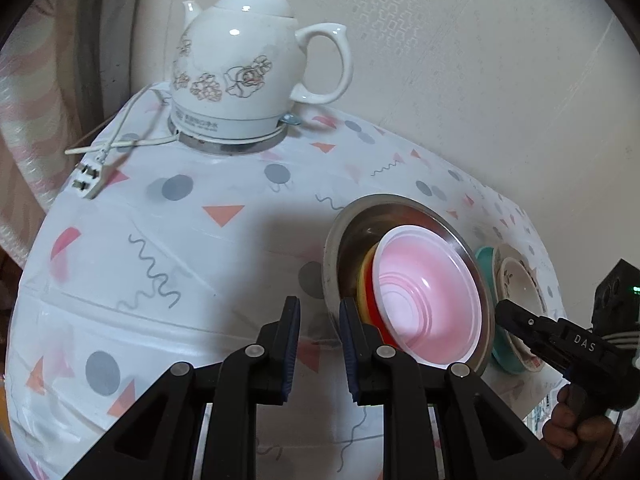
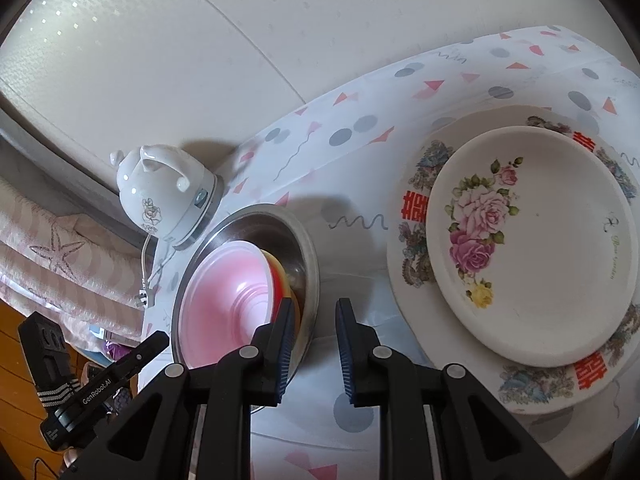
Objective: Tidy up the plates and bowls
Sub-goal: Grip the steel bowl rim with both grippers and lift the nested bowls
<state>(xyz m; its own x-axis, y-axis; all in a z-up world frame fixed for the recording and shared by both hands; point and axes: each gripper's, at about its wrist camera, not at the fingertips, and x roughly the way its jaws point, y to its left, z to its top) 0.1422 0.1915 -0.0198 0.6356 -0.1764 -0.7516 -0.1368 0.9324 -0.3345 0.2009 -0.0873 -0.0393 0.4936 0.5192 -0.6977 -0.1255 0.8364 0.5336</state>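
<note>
A steel bowl [image 1: 332, 240] stands on the patterned tablecloth and holds a nested stack: a pink bowl [image 1: 428, 300] on top of red and yellow bowls [image 1: 366, 280]. My left gripper [image 1: 320, 308] hovers just left of the steel bowl, jaws a little apart with nothing between them. In the right wrist view the steel bowl [image 2: 308, 248] and pink bowl [image 2: 228, 288] sit left of my right gripper [image 2: 314, 308], which is likewise slightly parted and empty. A rose-patterned plate [image 2: 540, 248] rests on a larger floral plate [image 2: 412, 208] at the right. A teal plate [image 1: 486, 256] carries a small floral bowl [image 1: 520, 284].
A white ceramic kettle [image 1: 240, 76] stands on its base at the back of the table, its cord and plug [image 1: 88, 180] trailing left. The wall runs close behind. A striped fabric seat [image 2: 60, 256] and wooden floor lie beyond the table's left edge.
</note>
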